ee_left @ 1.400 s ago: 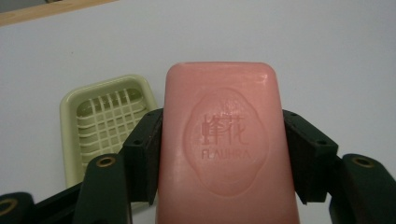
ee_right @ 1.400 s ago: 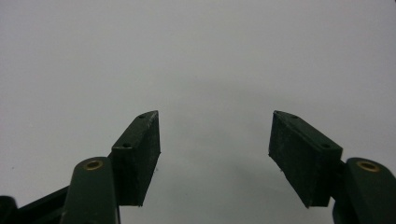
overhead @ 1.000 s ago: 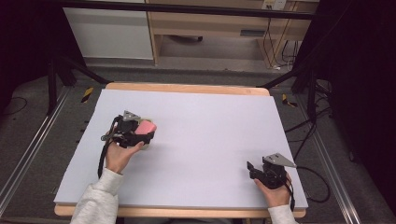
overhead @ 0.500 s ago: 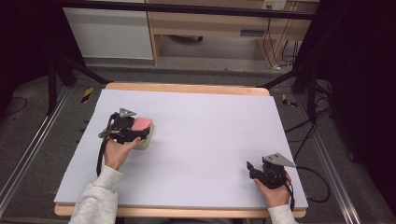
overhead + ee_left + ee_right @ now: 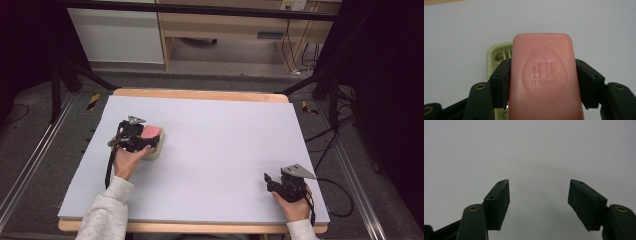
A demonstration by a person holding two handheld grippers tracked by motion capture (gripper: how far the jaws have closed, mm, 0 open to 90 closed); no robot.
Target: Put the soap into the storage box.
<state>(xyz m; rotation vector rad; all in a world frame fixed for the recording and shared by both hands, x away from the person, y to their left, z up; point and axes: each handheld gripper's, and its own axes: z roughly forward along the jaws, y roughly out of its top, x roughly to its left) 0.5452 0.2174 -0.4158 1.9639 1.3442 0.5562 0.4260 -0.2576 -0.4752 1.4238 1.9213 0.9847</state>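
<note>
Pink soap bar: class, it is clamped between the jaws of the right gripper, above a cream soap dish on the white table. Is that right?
Not quite. The pink soap bar is clamped by the left gripper, not the right; the left gripper view shows its jaws pressing both sides. The right gripper holds nothing. The rest stands: the cream soap dish lies below it on the white table.

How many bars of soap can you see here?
1. The pink soap bar is clamped in the left gripper, just above the cream soap dish on the table's left side.
</note>
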